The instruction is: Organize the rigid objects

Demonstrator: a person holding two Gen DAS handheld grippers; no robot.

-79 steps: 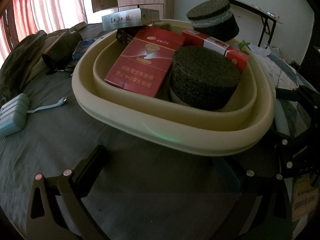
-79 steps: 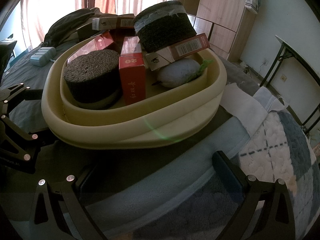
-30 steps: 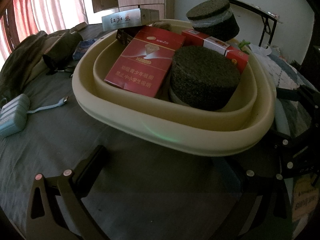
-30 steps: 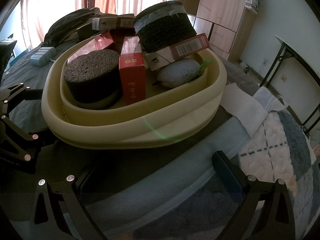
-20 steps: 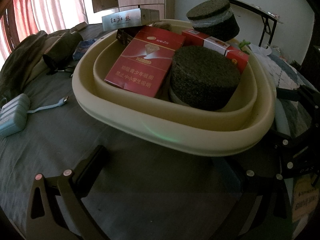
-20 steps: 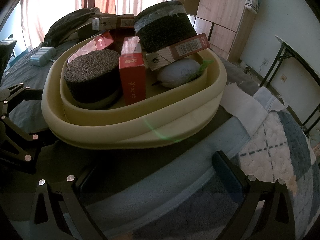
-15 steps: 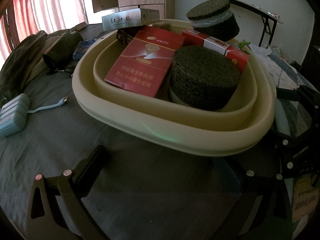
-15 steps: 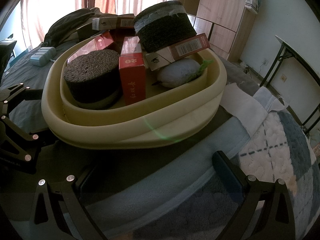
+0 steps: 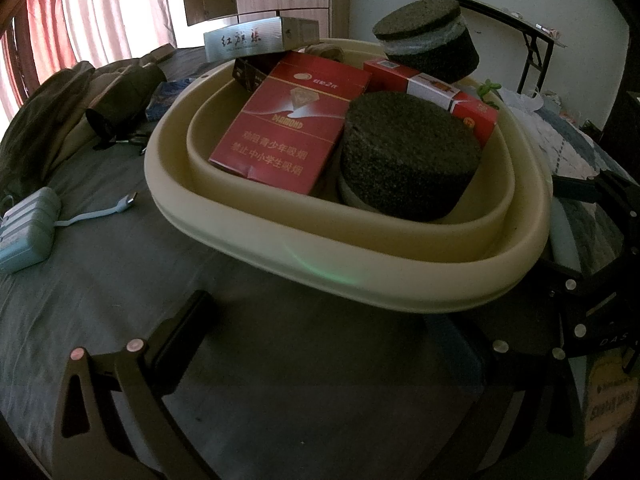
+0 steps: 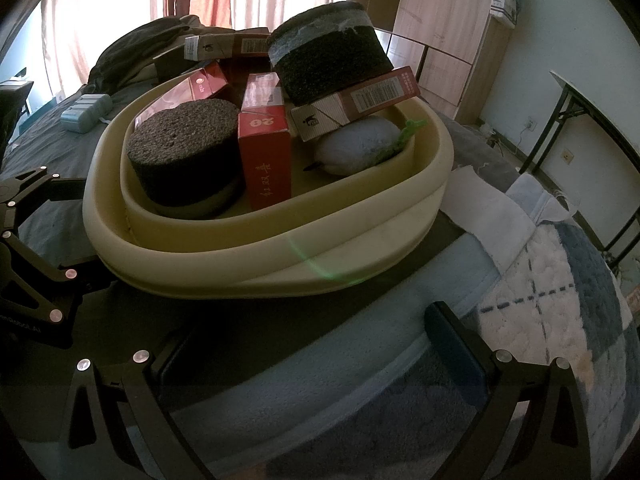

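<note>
A cream basin (image 9: pixel 400 276) (image 10: pixel 256 256) sits on a bed and is packed. It holds a flat red Diamond carton (image 9: pixel 288 120), a dark foam cylinder (image 9: pixel 408 160) (image 10: pixel 184 156), an upright red box (image 10: pixel 266 152), long red-and-white cartons (image 9: pixel 436 92) (image 10: pixel 360 100), a second foam cylinder (image 9: pixel 428 44) (image 10: pixel 328 60) stacked on top, a silver carton (image 9: pixel 248 38) and a grey pouch (image 10: pixel 360 148). My left gripper (image 9: pixel 324 344) and my right gripper (image 10: pixel 312 336) are open and empty, just short of the basin's near wall.
A light blue power bank (image 9: pixel 28 228) (image 10: pixel 84 112) with a cable lies on the grey sheet. Dark clothing (image 9: pixel 80 100) is heaped behind. A patterned quilt (image 10: pixel 560 280) covers the bed's right side. A folding table (image 10: pixel 592 120) and a wardrobe (image 10: pixel 440 20) stand beyond.
</note>
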